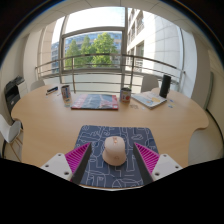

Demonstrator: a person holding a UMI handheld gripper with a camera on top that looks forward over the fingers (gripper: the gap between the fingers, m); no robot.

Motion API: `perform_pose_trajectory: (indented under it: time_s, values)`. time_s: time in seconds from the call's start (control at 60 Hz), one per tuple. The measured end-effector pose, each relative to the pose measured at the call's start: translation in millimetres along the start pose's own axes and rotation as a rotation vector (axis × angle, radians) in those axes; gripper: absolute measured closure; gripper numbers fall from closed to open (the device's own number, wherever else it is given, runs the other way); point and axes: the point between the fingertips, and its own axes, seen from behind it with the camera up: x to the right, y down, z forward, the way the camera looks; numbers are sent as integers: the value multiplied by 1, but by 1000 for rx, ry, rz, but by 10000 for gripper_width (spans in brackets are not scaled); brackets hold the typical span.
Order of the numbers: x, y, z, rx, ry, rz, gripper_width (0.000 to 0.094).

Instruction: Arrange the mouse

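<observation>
A pale beige mouse (115, 151) rests on a dark patterned mouse mat (118, 134) on the wooden table (50, 120). My gripper (113, 157) is open, its pink-padded fingers (78, 158) standing either side of the mouse with a gap on both sides. The mouse lies between the fingertips, resting on the mat on its own.
Beyond the mat lie a reddish book or mat (94, 101), a cup (125, 97), papers (150, 98) and a dark can (165, 86) at the far right. A small cup (66, 91) stands at the far left. A railing and windows close off the back.
</observation>
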Motion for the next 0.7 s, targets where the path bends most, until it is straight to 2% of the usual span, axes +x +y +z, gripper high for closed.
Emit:
perform_pose_trajectory:
  time_s: [0.4, 0.7]
  values:
    - [-11, 8, -202, 63, 105, 23, 88]
    - [-27, 21, -278, 100, 128, 29, 89]
